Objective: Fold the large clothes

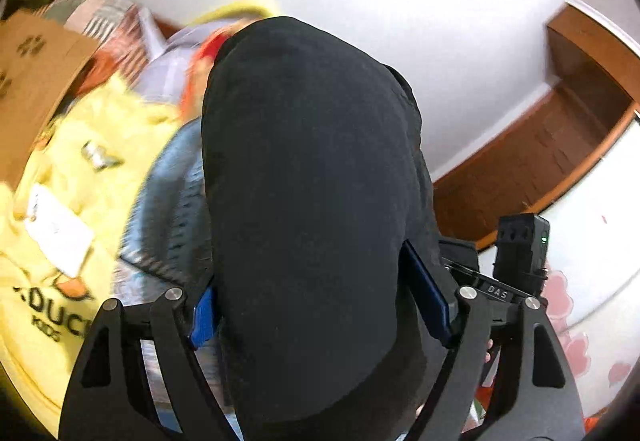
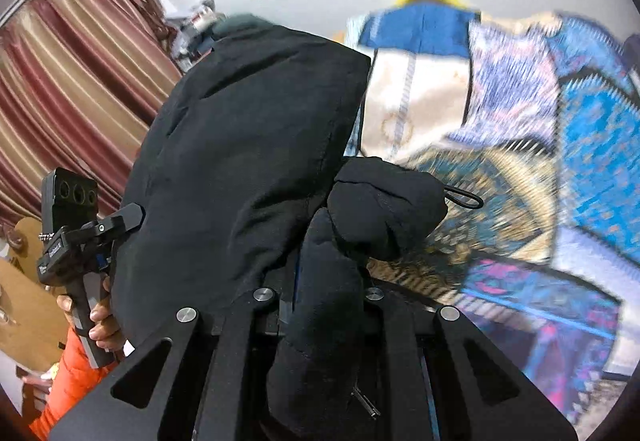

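Observation:
A large black padded garment (image 1: 308, 201) fills the middle of the left wrist view, lifted in the air. My left gripper (image 1: 320, 305) is shut on a thick fold of it; blue pads (image 1: 426, 291) show at both sides of the cloth. In the right wrist view the same black garment (image 2: 248, 145) hangs from my right gripper (image 2: 328, 289), which is shut on a bunched padded part with a drawstring loop (image 2: 466, 199). The left gripper (image 2: 92, 237) shows at the left, held by a hand, touching the garment's edge.
A yellow kids' garment (image 1: 76, 169) and a grey-blue one (image 1: 176, 193) lie at the left beside a cardboard box (image 1: 36, 81). A blue patterned blanket (image 2: 540, 129) covers the surface below. A striped curtain (image 2: 72, 81), a wooden door frame (image 1: 560, 129) and white walls surround.

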The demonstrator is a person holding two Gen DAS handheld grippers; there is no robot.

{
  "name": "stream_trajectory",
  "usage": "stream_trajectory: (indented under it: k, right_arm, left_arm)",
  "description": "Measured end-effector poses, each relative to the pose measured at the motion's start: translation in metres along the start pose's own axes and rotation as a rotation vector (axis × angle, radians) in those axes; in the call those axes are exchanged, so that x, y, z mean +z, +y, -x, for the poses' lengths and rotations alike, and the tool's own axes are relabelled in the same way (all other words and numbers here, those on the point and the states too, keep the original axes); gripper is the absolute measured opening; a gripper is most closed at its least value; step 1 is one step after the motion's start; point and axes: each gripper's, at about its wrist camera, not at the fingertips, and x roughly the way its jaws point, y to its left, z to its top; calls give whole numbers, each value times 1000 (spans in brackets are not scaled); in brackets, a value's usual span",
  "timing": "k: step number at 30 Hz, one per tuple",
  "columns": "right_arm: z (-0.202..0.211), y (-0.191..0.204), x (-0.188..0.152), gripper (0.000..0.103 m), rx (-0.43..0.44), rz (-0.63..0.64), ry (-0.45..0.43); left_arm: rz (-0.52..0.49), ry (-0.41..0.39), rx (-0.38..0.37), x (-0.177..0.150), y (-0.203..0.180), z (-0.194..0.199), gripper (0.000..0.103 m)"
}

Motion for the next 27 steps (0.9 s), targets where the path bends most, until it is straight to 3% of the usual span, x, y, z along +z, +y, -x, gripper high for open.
stream_trajectory:
  k: [6,8,10,14,18,20,23,27]
  right_arm:
    - [-100,-14,-26,12,-46,-61,173]
    - [-116,-13,-36,17,-84,-40,202]
    - [-113,-7,-37,20,-99,11,190]
    - [-96,7,-38,42,-240,161,225]
    - [-65,20,-35,45,-414,304,179]
    - [-55,29,-31,45,-463,357,148]
    - [-44,45,-30,47,-455,366,100]
    - [-56,58,-33,53,-346,339,80]
  left_arm:
    - [126,111,157,-24,95,-35,81]
    - [148,134,160,-36,118,-38,81]
    - [141,107,135,-42,123,-29,81]
    - [68,93,239,-40,107,-17,81]
    - [-86,38,435,-43,80,-1,81]
    - [-142,28,470,-43,68,5,81]
    - [-215,7,520,-53,44,12,81]
    - [-304,-30,546,-72,12,13,81]
